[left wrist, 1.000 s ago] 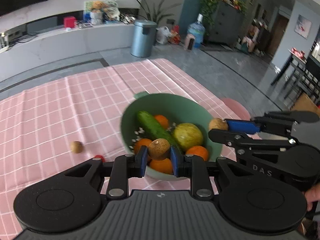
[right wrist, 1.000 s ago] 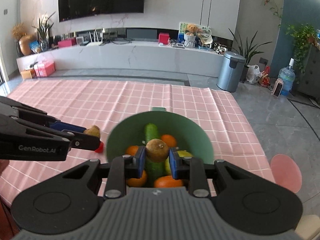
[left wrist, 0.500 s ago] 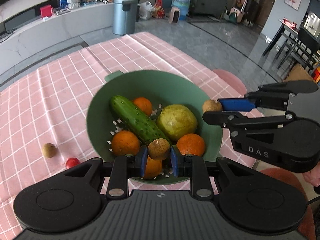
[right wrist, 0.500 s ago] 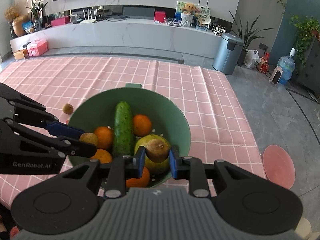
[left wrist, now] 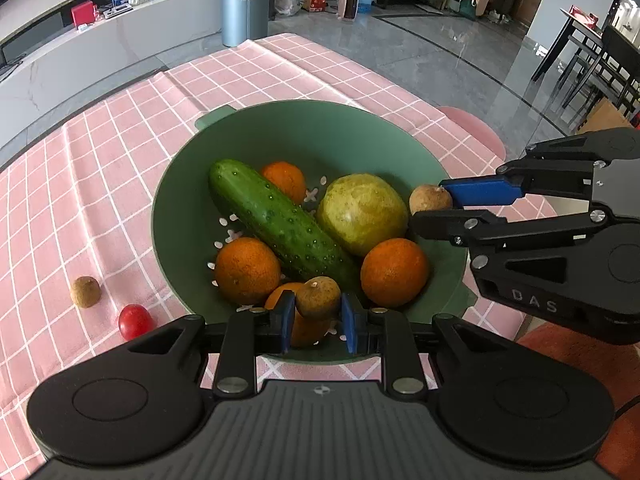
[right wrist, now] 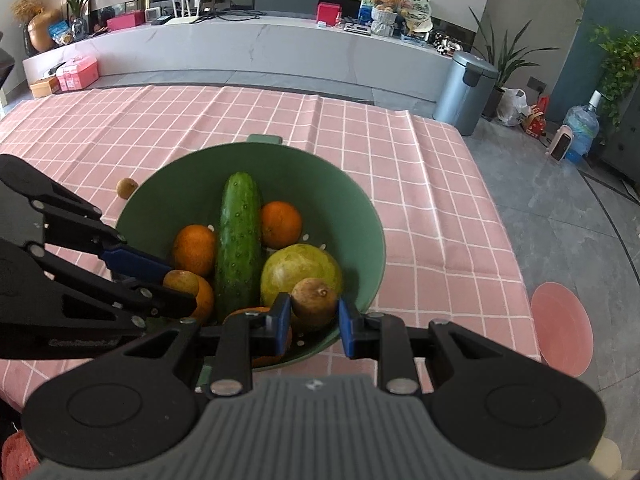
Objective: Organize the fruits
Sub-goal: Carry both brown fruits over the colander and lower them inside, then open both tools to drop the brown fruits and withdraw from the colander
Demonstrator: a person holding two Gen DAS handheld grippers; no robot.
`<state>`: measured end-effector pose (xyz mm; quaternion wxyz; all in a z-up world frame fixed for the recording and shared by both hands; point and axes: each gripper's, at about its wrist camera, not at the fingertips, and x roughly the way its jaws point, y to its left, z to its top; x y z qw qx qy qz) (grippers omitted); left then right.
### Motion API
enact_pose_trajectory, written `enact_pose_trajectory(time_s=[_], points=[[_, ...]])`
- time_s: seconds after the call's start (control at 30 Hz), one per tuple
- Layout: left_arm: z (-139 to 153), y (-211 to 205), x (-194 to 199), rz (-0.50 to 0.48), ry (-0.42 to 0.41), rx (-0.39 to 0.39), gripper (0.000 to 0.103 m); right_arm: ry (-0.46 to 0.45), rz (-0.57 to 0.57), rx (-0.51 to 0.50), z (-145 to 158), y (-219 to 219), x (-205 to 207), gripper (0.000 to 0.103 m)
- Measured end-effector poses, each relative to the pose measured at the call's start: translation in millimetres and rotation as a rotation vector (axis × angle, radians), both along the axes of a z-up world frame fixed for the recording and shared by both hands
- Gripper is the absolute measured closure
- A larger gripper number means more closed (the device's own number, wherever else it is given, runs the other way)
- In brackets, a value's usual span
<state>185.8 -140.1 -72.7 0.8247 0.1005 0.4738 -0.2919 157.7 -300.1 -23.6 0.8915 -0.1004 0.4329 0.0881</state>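
Note:
A green colander bowl (left wrist: 320,128) (right wrist: 360,216) on the pink checked cloth holds a cucumber (left wrist: 276,218) (right wrist: 239,236), several oranges (left wrist: 394,272) and a yellow-green round fruit (left wrist: 362,214) (right wrist: 300,272). My left gripper (left wrist: 318,316) (right wrist: 180,286) is shut on a small brown longan (left wrist: 318,297) over the bowl's near side. My right gripper (right wrist: 314,314) (left wrist: 430,206) is shut on another brown longan (right wrist: 314,298) (left wrist: 430,199) above the bowl's right side. A loose longan (left wrist: 85,291) (right wrist: 127,188) and a cherry tomato (left wrist: 136,321) lie on the cloth left of the bowl.
The table's right edge drops to a grey tiled floor with a pink round stool (right wrist: 560,328) (left wrist: 468,128) beside it. A grey bin (right wrist: 466,92) and a white counter (right wrist: 240,48) stand beyond the table's far edge.
Both grippers sank toward the bowl with their longans still held, so the bowl and its fruit look larger and closer. Most of that drop came early; lately they have hardly moved.

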Motion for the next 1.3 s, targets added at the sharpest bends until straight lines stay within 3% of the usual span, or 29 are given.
enact_pose_trajectory(time_s=[0.17, 0.3, 0.53, 0.63, 1.0, 1.3], points=[[1, 0, 0, -0.001, -0.002, 0.003, 0.075, 0.015, 0.012, -0.010, -2, 3, 2, 0.082], [5, 4, 0, 0.011, 0.000, -0.013, 0.063, 0.017, 0.024, -0.020, 0, 5, 3, 0.081], [26, 17, -7, 0.031, -0.051, -0.059, 0.054, -0.013, 0.052, -0.047, 10, 12, -3, 0.079], [36, 25, -12, 0.051, -0.085, -0.062, 0.053, -0.041, 0.051, -0.049, 18, 15, -7, 0.066], [60, 68, -32, 0.119, -0.161, -0.066, 0.051, -0.152, 0.027, 0.014, 46, 45, -40, 0.058], [56, 109, -45, 0.164, -0.186, -0.063, 0.051, -0.173, 0.008, 0.091, 39, 87, -61, 0.058]])
